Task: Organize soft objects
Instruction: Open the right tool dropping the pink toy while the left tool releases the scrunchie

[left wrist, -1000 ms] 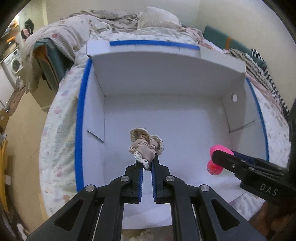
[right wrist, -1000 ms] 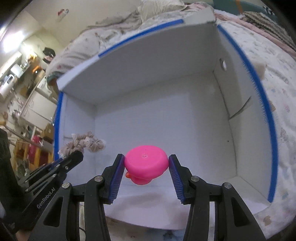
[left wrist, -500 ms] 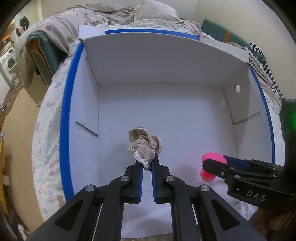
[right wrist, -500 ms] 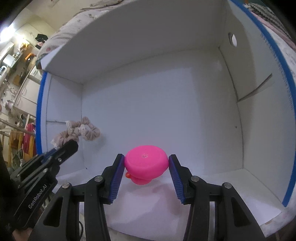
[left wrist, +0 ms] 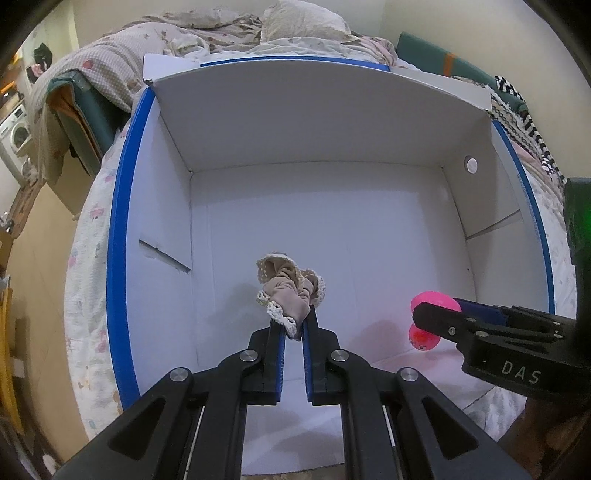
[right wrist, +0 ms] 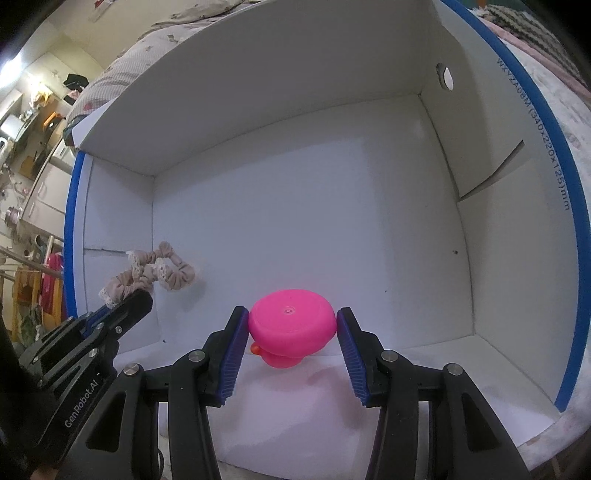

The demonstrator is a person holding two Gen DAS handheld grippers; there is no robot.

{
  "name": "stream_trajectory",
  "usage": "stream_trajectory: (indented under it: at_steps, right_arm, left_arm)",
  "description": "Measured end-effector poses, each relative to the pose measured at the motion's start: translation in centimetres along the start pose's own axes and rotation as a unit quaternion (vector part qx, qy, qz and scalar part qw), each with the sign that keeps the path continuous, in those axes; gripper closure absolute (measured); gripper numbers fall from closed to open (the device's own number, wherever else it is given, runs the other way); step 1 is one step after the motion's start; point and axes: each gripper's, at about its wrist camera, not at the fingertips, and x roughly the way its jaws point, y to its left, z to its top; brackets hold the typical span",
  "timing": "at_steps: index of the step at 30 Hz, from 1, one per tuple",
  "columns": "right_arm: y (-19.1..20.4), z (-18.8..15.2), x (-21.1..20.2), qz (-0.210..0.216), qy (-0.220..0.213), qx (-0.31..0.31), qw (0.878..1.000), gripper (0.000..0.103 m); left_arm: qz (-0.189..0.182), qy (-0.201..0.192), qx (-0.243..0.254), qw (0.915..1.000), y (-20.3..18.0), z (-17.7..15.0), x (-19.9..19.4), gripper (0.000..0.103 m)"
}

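A white cardboard box with blue rim (left wrist: 122,229) (right wrist: 565,206) lies open on a bed. My left gripper (left wrist: 293,326) is shut on a beige lace-trimmed scrunchie (left wrist: 291,291) and holds it inside the box near the left wall; it also shows in the right wrist view (right wrist: 147,273) with the left gripper (right wrist: 133,301). My right gripper (right wrist: 290,328) is shut on a pink rubber toy (right wrist: 291,326), low over the box floor near the front. The toy (left wrist: 424,321) and right gripper (left wrist: 436,317) show at the right of the left wrist view.
The box stands on a floral bedspread (left wrist: 88,266). Crumpled bedding and a pillow (left wrist: 295,22) lie behind it. Striped fabrics (left wrist: 524,122) lie at the right. A washing machine (left wrist: 14,133) and furniture stand at the far left.
Both grippers have moved forward and down into the box with their objects. The box now fills more of both views.
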Motion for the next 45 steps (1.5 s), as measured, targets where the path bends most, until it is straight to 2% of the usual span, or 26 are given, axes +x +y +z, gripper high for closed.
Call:
stream_trajectory:
  at_steps: [10,13,16,19,20,21,23,29,34,37,41,45]
  right_arm:
    - [1.0,0.8,0.6,0.006,-0.004,0.004,1.0,0.051]
    - [0.9,0.9,0.1,0.004,-0.014,0.003,1.0,0.043]
    - [1.1,1.2,-1.0,-0.009,-0.033,-0.006,0.999,0.036]
    - [1.3,1.5,-2.2,-0.014,-0.058,-0.015,0.998,0.029]
    - [1.3,1.6,-2.5,-0.014,-0.065,-0.014,0.998,0.022]
    - [1.2,1.7,-2.8,-0.016,-0.073,-0.012,0.997,0.011]
    - [1.2,1.8,-3.5,-0.018,-0.092,-0.008,0.996,0.0]
    - [1.7,1.9,-4.9,0.007,-0.132,0.002,0.991,0.0]
    - [2.3,1.3,-5.4,-0.021,-0.134,-0.006,0.991,0.0]
    - [2.7,0.6,-6.0,-0.034,-0.135,-0.02,0.99,0.0]
    - [3.1,-0.4,-7.4,-0.026,-0.15,-0.026,0.988,0.0]
    - [3.3,-1.2,-8.2,-0.02,-0.148,-0.03,0.988,0.0]
  left_arm:
    - [0.005,0.002,-0.004,1.0,0.0,0.2,0.0,0.094]
    - [0.002,0.0,-0.004,1.0,-0.1,0.2,-0.3,0.092]
    - [-0.003,-0.004,-0.009,0.9999,-0.1,0.3,-1.0,0.075]
    - [0.011,-0.026,-0.004,0.9996,-0.2,0.3,-1.9,0.057]
    - [0.013,-0.033,-0.001,0.9994,-0.3,0.3,-2.3,0.047]
    - [0.016,-0.041,0.0,0.999,-0.3,0.4,-2.6,0.04]
    - [0.022,-0.056,-0.004,0.9982,-0.2,0.5,-3.3,0.04]
    - [0.032,-0.072,-0.019,0.9967,0.4,0.6,-4.6,0.033]
    - [0.054,-0.077,-0.026,0.9952,0.6,0.2,-5.4,0.032]
    - [0.049,-0.086,-0.032,0.9946,0.9,-0.2,-6.2,0.032]
    - [0.058,-0.096,-0.029,0.9933,1.0,-0.6,-7.4,0.032]
    - [0.055,-0.1,-0.029,0.9931,1.2,-1.2,-8.8,0.032]
